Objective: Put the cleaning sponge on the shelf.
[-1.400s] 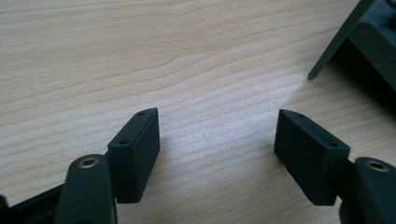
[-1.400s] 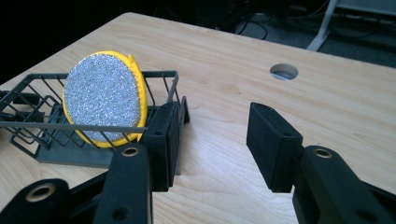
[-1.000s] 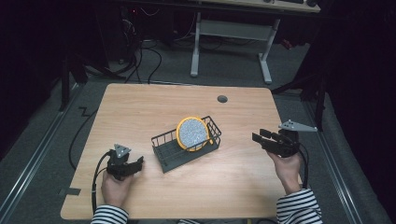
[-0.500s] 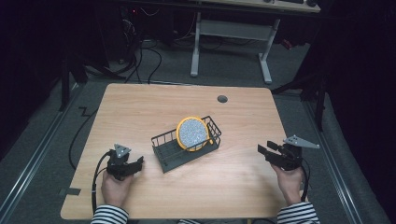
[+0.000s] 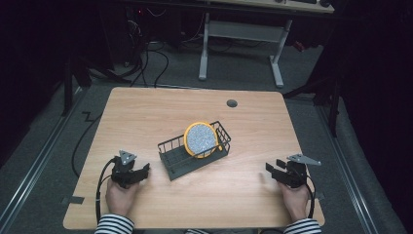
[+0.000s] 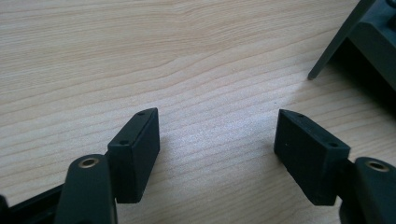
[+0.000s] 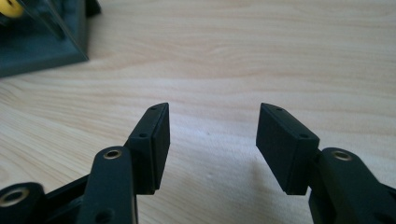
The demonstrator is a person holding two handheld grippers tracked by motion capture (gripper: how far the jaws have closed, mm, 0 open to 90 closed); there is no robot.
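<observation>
On the wooden table (image 5: 146, 112), seen from the high view, the wire rack (image 5: 195, 152) sits near the centre, set at a slant with its long side running from about 8 o'clock to 2 o'clock. A round plate (image 5: 200, 139) with a yellow rim and speckled grey face stands on edge inside it, leaning toward the rack's 2 o'clock end.

The left gripper (image 5: 141, 171) lies at about 8 o'clock from the rack, close to the table's near edge, low on the wood. The person's left hand (image 5: 120, 195) grips it from behind, with a striped sleeve (image 5: 115, 225) at the bottom edge. The gripper aims toward 2 o'clock, at the rack's near corner, a short gap away. In the left gripper view (image 6: 217, 140) the 2 jaws stand wide apart with bare wood between them and nothing held; a corner of the rack (image 6: 359, 42) shows at 1 o'clock.

The right gripper (image 5: 273, 170) lies at about 4 o'clock from the rack, well apart from it, also low over the table. The right hand (image 5: 295, 199) holds it from behind and it aims toward 10 o'clock. In the right gripper view (image 7: 212, 140) its 2 jaws are spread wide over bare wood, holding nothing; the rack's base (image 7: 39, 44) sits at 11 o'clock.
</observation>
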